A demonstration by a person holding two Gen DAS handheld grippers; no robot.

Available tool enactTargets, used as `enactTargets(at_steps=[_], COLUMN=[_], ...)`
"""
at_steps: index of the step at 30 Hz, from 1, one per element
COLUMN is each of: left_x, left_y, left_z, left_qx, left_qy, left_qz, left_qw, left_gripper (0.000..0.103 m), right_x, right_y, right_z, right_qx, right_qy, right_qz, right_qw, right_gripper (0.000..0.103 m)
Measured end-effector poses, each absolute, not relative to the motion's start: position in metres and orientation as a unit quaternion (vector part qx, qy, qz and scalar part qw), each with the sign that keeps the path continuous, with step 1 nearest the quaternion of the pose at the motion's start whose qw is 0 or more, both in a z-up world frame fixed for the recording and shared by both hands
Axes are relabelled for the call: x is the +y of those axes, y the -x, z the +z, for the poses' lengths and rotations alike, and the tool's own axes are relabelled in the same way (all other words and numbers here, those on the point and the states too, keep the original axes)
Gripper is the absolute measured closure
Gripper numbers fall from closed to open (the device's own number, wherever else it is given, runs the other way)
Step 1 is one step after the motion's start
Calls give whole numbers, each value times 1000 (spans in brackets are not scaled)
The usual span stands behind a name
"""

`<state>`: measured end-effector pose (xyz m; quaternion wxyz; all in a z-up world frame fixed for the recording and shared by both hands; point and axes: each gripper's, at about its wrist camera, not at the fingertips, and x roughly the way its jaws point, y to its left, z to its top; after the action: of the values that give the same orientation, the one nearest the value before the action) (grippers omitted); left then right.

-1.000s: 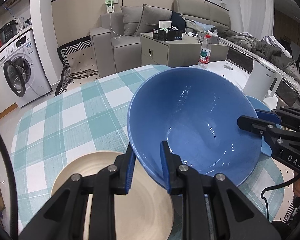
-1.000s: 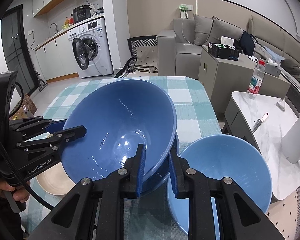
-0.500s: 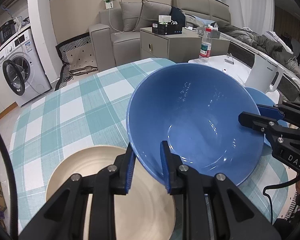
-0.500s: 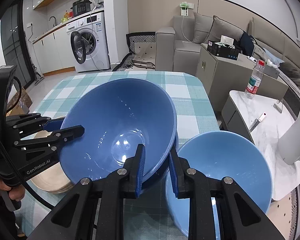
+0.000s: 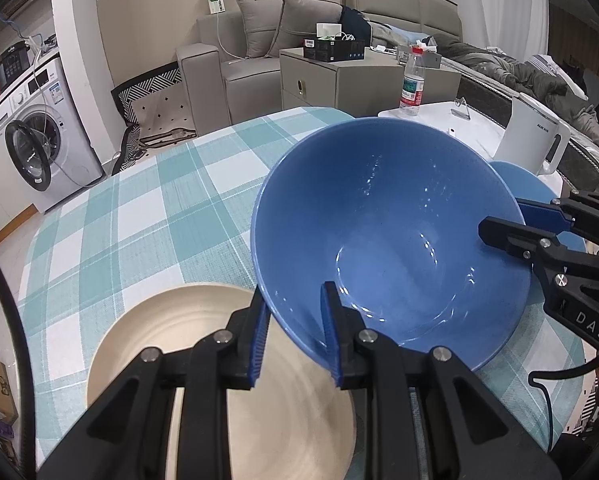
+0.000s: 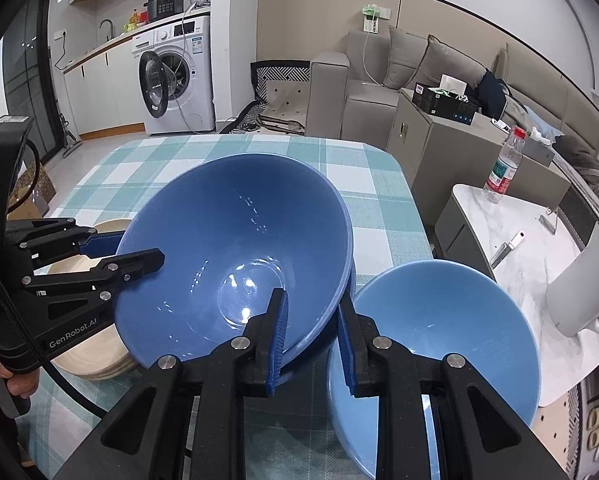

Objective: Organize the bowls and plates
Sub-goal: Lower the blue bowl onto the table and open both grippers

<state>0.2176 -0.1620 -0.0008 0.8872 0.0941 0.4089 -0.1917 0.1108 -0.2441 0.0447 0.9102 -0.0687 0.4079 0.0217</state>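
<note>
Across the desk (image 5: 147,208), with its teal-and-white check cloth, the crockery sits towards the near side, probably so that both hands can reach it. Largest of the pieces is the dark blue bowl (image 5: 387,232), held tilted above the cloth with its mouth turned up and towards the cameras. It is carried from two sides, likely because a wide, deep bowl pinched at a single point on its rim would swing or slip. Beside it on the right rests the lighter blue bowl (image 6: 443,332), upright on the cloth and a plausible place to nest the dark one. To the left lies the cream plate (image 5: 219,360), which from the right wrist view looks like the top of a low stack; keeping plates there and bowls on the other side suits sorting by kind. The left gripper (image 5: 295,336) has its fingers clamped on the near rim of the dark bowl, one inside and one outside the wall. The right gripper (image 6: 311,336) grips the opposite rim the same way.
</note>
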Motion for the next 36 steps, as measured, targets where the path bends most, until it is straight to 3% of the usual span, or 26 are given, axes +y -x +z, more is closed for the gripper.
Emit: enactTargets(at_steps=[12, 17, 21, 24, 29, 30, 31, 32, 34, 36], left_x=[-161, -160, -157, -154, -148, -148, -148, -147, -146, -146], left_y=[-218, -215, -213, -211, -210, -209, -208, -208, -206, -205], left_z=[-4, 0, 3, 8, 16, 18, 20, 21, 24, 26], left_qx=[417, 410, 409, 405, 401, 397, 394, 392, 386, 384], left_qy=[-86, -85, -77, -63, -35, -36, -34, -28, -21, -20], left_qz=[-195, -197, -198, -200, -213, -211, -209, -207, -210, -213], left_qw=[884, 886, 887, 890, 890, 893, 894, 896, 898, 898], left_gripper=[73, 65, 58, 51, 47, 45, 37, 23, 13, 13], right_x=[-242, -248, -252, -258, -273, -274, -276, -276, -277, -277], right_y=[-109, -108, -104, -100, -91, -89, -88, -86, -82, -76], right_z=[43, 42, 45, 49, 63, 66, 69, 72, 78, 85], right_qx=[408, 408, 400, 393, 372, 369, 366, 364, 355, 342], right_qy=[72, 59, 47, 32, -18, -22, -22, -21, -22, -23], right_qz=[27, 33, 32, 29, 30, 34, 35, 31, 27, 32], right_qw=[910, 911, 915, 919, 928, 929, 930, 931, 934, 939], right_gripper=[70, 58, 54, 45, 23, 22, 22, 20, 10, 3])
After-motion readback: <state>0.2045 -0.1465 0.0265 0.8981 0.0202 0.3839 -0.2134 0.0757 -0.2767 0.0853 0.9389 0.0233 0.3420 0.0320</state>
